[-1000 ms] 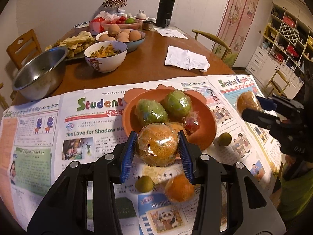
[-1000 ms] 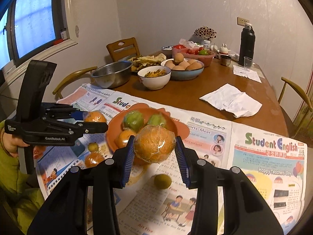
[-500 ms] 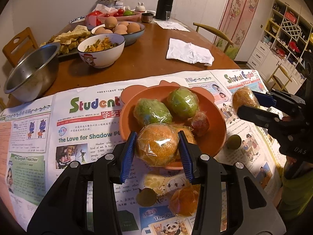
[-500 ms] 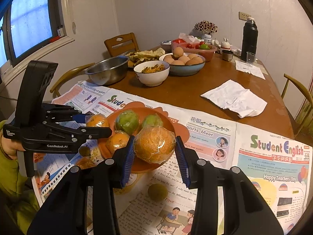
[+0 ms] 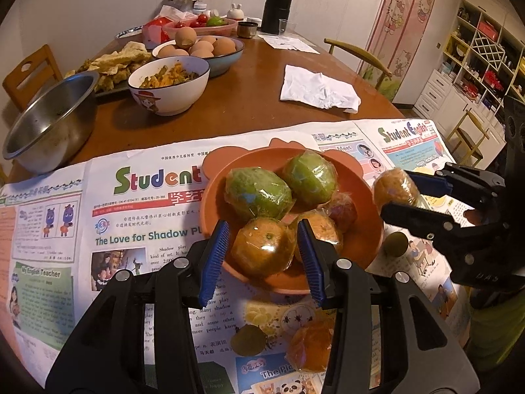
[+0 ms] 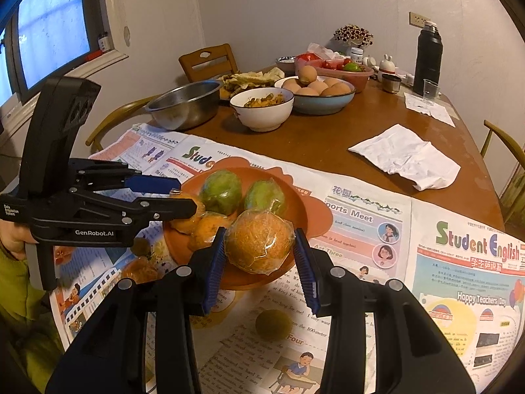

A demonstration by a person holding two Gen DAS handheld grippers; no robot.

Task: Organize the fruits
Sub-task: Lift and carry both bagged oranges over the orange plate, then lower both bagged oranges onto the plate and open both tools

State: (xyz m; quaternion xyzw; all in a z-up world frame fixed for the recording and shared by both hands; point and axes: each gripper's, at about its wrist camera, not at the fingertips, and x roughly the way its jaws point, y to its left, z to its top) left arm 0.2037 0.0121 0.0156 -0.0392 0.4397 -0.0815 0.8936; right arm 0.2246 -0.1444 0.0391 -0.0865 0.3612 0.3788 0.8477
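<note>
Both claws tilted down, gripping oranges

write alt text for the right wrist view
The right gripper holds a plastic-wrapped orange over a round orange plate of wrapped green and orange fruit on newspaper. The left gripper holds another wrapped orange at the plate's left edge.

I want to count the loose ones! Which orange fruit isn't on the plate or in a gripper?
The wrapped orange lying on the newspaper, nearest the camera in the left wrist view, beside a small green fruit.
</note>
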